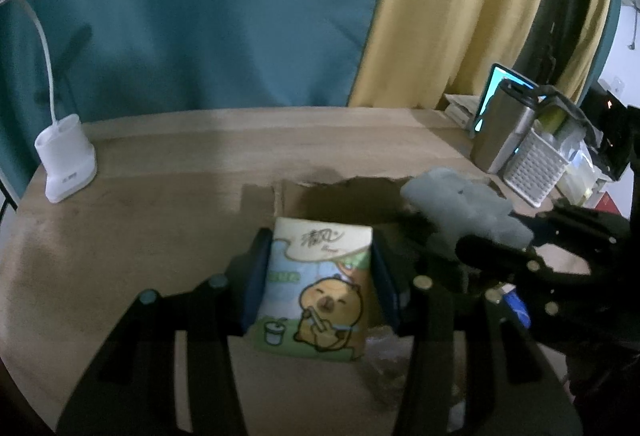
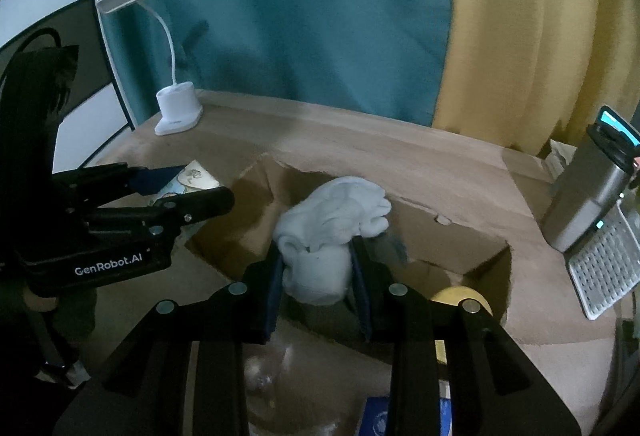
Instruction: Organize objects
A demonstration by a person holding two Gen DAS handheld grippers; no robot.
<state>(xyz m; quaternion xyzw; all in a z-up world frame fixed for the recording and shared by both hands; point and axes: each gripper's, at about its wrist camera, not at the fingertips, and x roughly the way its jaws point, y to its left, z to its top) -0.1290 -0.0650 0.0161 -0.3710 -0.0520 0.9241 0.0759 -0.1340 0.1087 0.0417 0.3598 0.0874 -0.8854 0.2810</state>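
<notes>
The tissue pack (image 1: 318, 288), printed with a cartoon capybara, sits pinched between the jaws of the left gripper (image 1: 318, 278), held above the near part of the tabletop (image 1: 160, 220) beside the left wall of an open cardboard box (image 2: 460, 236). In the right wrist view the pack (image 2: 192, 175) shows only as a corner past the left gripper (image 2: 188, 187). The white rolled towel (image 2: 332, 232) is pinched between the jaws of the right gripper (image 2: 318, 276) and hangs over the box opening; from the left wrist view the same towel (image 1: 464, 207) appears blurred, just right of the pack, with the right gripper (image 1: 500, 256) under it. Inside the box, near its right wall, lies a yellow roll (image 2: 460, 296), partly hidden. A white desk lamp (image 1: 66, 163) stands at the far left corner of the tabletop. At the right edge stand a steel bottle (image 2: 588, 203) and a white perforated basket (image 2: 604, 268).
</notes>
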